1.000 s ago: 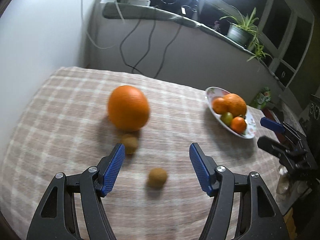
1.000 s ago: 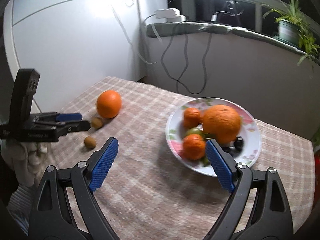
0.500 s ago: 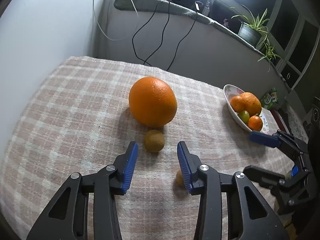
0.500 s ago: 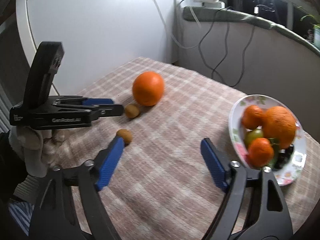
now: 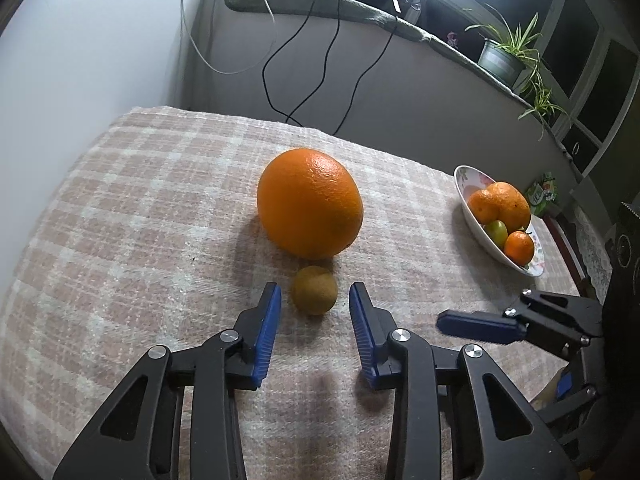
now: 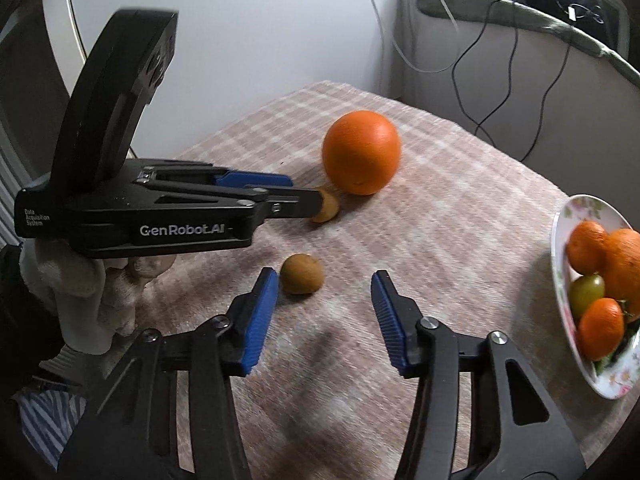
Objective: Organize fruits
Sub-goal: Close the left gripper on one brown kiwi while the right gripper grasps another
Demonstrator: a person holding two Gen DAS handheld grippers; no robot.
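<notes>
The left tongs are hanging low over the worktop, which is wearing a pink-and-cream checked cloth, and their blue pads are standing apart on either side of a small brown kiwi without touching it. From the right wrist view, that same kiwi is peeking out at the tip of the left tongs. Just behind it, almost touching, a large orange is sitting on the cloth.

The right tongs are also spread wide, pointing across the worktop. A second kiwi is lying just beside the inner face of their left pad, closer to that pad than to the other; I cannot tell whether it is touching.

Well off to the right, a flowered plate is resting near the worktop's edge, holding oranges, a smaller tangerine and a green fruit.

A gloved hand is gripping the left tool's handle from below. A potted plant is standing on the ledge behind, with cables dangling down the wall.
</notes>
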